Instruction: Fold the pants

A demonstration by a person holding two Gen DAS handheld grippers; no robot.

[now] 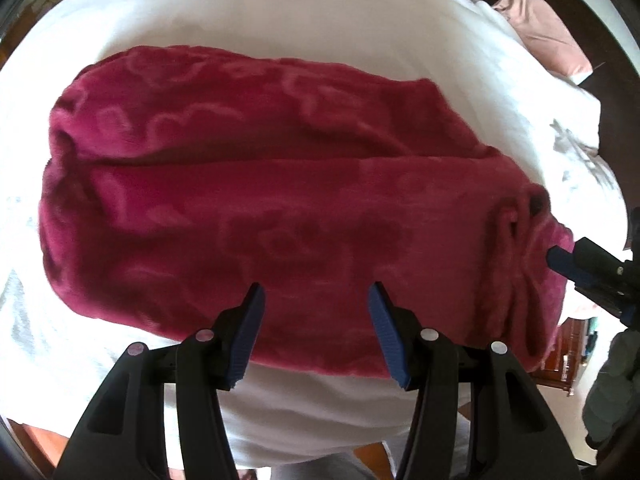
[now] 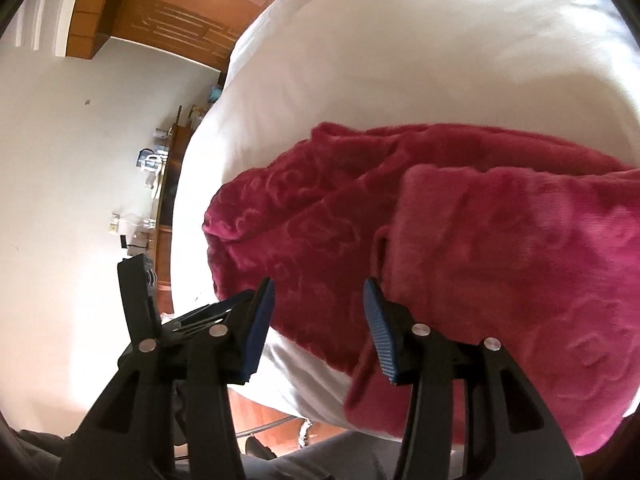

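On the white bed, folded red fleece pants carry no readable label; left gripper and right gripper fingers spread, holding nothing.

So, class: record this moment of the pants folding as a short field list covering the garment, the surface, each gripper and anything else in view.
garment: magenta fleece pants with an embossed pattern, folded lengthwise, lying flat
surface: white bed cover
left gripper: open, at the near edge of the pants, holding nothing
right gripper: open, at the gathered end of the pants, holding nothing
drawstring: loop showing at that end
other: pink pillow at the far corner
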